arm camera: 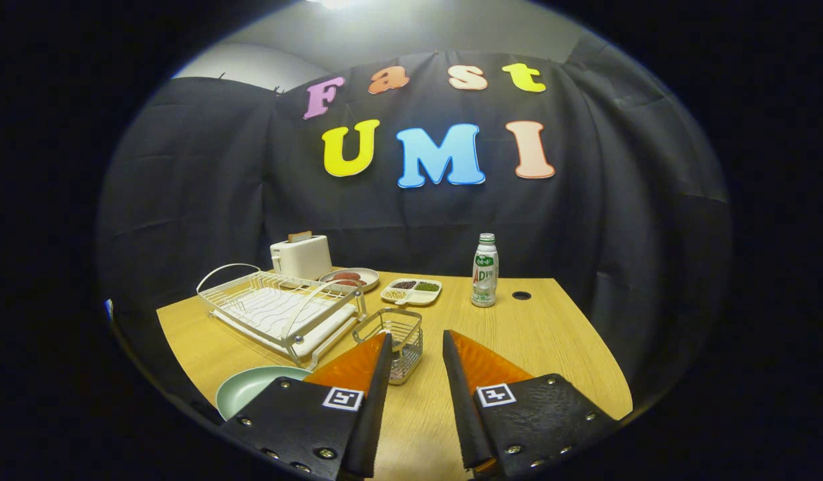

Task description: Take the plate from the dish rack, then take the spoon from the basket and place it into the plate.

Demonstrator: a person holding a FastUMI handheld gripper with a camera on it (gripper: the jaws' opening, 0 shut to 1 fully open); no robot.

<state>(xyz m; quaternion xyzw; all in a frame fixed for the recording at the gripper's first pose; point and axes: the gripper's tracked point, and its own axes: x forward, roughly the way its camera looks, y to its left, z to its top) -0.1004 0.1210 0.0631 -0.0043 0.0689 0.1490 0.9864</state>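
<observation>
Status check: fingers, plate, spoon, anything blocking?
Gripper open, fingers empty. Plate on the table, out of the dish rack. Basket just ahead; spoon not discernible. Path unobstructed.

We see only part of the plate [251, 389], its near side covered by the left finger [358, 374] of the gripper [415, 342]; the same finger hides the near left corner of the basket [393, 342], and we cannot tell whether a spoon lies inside it (the wire mesh is too fine and dim); the dish rack [281, 310] blocks the lower part of the toaster [301, 257]; what fills the divided tray [411, 291] and the round dish [349, 276] is too small to name; the table [538, 334] is cut off at its near edge.
</observation>
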